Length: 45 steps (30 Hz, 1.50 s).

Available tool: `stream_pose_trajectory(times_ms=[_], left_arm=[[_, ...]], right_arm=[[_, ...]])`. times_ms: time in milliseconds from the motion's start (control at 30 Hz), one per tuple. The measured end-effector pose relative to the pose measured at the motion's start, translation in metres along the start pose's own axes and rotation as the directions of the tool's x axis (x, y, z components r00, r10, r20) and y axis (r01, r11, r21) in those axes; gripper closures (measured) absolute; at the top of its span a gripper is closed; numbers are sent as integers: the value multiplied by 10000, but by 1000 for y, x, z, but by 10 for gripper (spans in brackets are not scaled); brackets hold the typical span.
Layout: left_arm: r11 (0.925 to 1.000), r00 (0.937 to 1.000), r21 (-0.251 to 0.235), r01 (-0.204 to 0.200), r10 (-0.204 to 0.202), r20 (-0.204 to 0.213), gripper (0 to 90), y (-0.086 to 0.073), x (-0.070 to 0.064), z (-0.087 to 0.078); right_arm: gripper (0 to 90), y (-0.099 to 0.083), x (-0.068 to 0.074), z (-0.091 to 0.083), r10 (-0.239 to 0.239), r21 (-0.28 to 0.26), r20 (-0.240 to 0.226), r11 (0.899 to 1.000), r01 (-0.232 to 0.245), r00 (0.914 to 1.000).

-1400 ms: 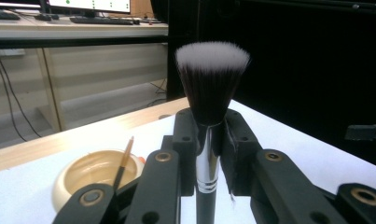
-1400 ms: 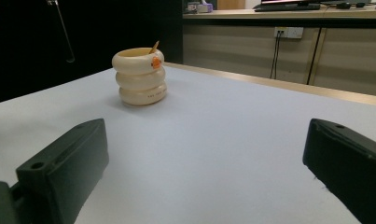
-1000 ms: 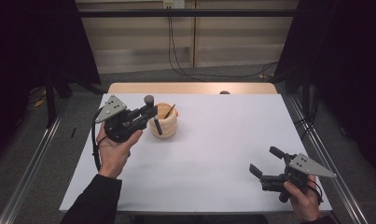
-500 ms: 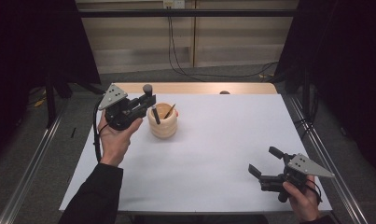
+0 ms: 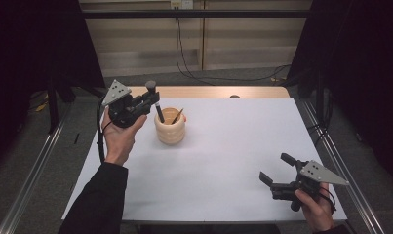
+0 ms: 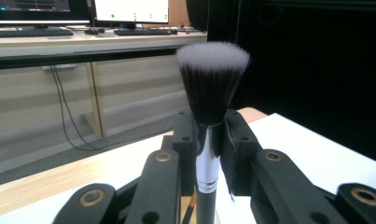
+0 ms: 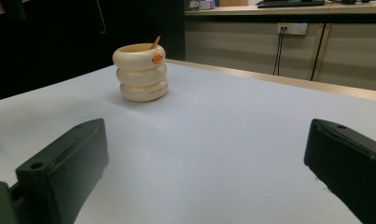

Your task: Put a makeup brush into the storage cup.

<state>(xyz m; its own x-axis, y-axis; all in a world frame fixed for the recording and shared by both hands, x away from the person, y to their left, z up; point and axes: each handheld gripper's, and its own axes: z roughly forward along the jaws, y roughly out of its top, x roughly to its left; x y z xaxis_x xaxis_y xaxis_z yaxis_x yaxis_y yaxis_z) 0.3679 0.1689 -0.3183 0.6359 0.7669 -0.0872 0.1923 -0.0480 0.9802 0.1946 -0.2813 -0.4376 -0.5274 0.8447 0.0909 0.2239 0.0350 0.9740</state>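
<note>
A dim room with pale cabinet fronts and trailing cables at the back frames a white worktop [image 5: 223, 165], bare but for one pot. That cream holder [image 5: 170, 126], ribbed in three stacked rings, stands toward the far left of the worktop, with a thin wooden stick leaning inside it.

The left claw [image 5: 152, 100] hangs above and just left of the holder, clenched on the handle of a makeup brush [image 6: 209, 116]. The brush stands upright, bristles up, its dark handle dropping toward the holder's mouth; from the high view I cannot quite tell whether the lower tip is inside the rim or just above it.

The right claw [image 5: 277, 170] rests near the right front corner, well apart from the holder, its jaws spread wide and grasping nothing.

The step in hand looks like drawing the brush out of the holder. The next move probably calls for a straight lift so the handle clears the rim without tipping the pot.
</note>
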Motion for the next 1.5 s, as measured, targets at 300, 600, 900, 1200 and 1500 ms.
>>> stream_pose_trajectory(times_ms=[300,600,900,1200,1500], left_arm=[[9990,9994,279,-338,339,-27,776,-6,3,19],[9983,9986,412,-412,425,-303,775,-16,6,34],[9965,9982,673,-494,515,-296,775,-31,7,38],[9956,9981,807,-478,507,-337,774,-43,6,43],[9943,9991,1041,-233,268,-327,772,-59,9,49]], right_arm=[[1,0,0,1,14,-10,-43,10000,-14,10000],[4,-1,0,0,18,-39,-139,10000,-18,9999],[3,-1,-1,0,-95,17,-226,10000,95,9997],[2,-1,0,1,-40,28,-234,10000,41,9997],[0,-1,0,1,-41,46,-254,10000,42,9997]])
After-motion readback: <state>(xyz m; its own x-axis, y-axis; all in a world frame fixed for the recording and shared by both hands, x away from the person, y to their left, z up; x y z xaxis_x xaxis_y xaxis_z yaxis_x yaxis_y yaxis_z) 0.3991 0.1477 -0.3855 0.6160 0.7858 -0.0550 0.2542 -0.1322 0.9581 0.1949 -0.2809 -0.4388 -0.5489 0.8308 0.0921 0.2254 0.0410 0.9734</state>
